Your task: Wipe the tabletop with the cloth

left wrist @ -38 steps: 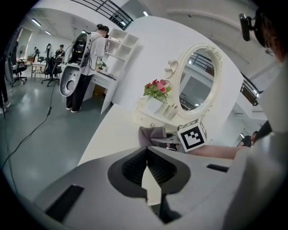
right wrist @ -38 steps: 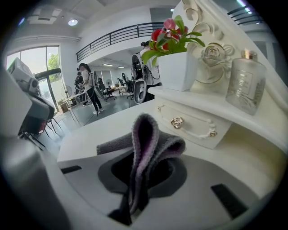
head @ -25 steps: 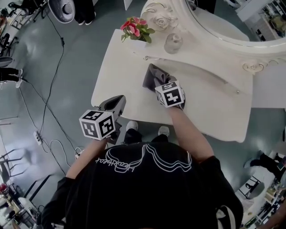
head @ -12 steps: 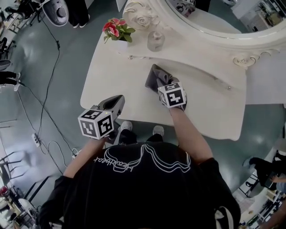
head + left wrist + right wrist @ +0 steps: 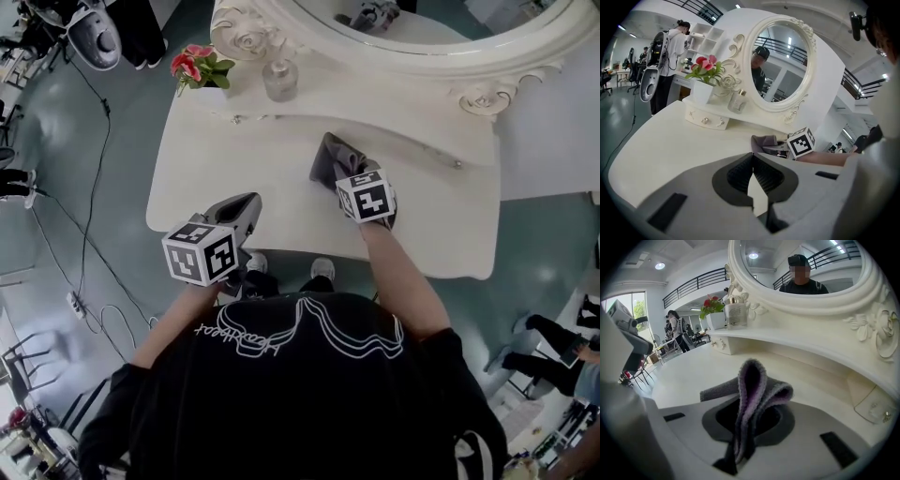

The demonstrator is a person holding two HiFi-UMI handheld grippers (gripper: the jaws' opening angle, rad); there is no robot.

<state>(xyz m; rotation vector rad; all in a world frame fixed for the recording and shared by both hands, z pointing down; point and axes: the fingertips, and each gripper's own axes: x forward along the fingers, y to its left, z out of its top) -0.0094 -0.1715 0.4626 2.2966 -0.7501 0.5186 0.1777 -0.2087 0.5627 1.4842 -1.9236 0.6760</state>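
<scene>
Right gripper: clenched on the cloth, which folds up between its jaws.
Cloth: grey, free end resting on the tabletop just ahead of the right gripper.
Left gripper: jaws closed together, empty, at the tabletop's near edge, apart from the cloth.

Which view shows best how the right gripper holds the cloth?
The right gripper view: the cloth stands folded between the fingers of the right gripper, shut on it. The head view shows only its far end on the tabletop; the gripper covers the grasp. The left gripper view shows a distant part.
</scene>
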